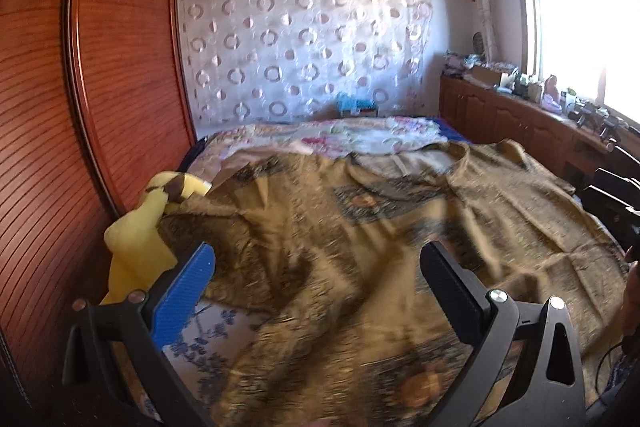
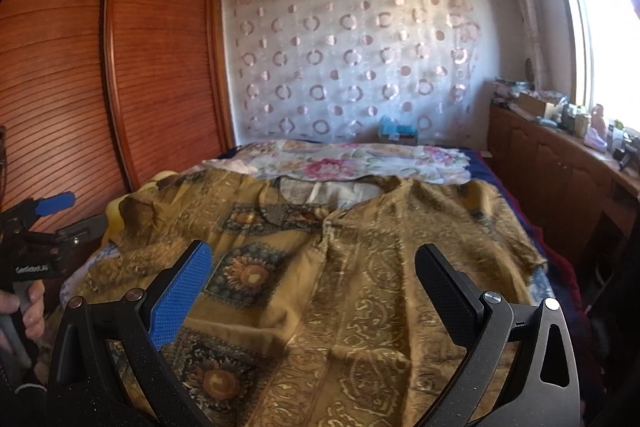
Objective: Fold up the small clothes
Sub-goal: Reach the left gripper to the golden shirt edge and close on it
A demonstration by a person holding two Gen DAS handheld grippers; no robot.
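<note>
Right wrist view gives you the layout: the bed [image 2: 492, 163] runs away from you toward the patterned wall, and the gold patterned garment [image 2: 360, 267] lies spread flat across its near half, neckline toward the wall and hem toward you, so its long axis runs straight along your line of sight. Take the neckline [image 2: 320, 193] as your landmark. Your right gripper [image 2: 314, 287] hangs on the hem side of it, over the garment's middle, fingers spread wide and holding nothing. Your left gripper [image 2: 66, 213] sits off the garment's left edge, beside the left sleeve [image 2: 140, 215], fingers parted and empty there too.

Left wrist view agrees, though it is blurred: left gripper [image 1: 316, 279] splayed above rumpled cloth [image 1: 360, 247], a yellow plush toy [image 1: 140, 243] just left of that sleeve.

Likely each hand is nearest its own side seam, so a lengthwise fold would suit; the toy could snag the left sleeve.
</note>
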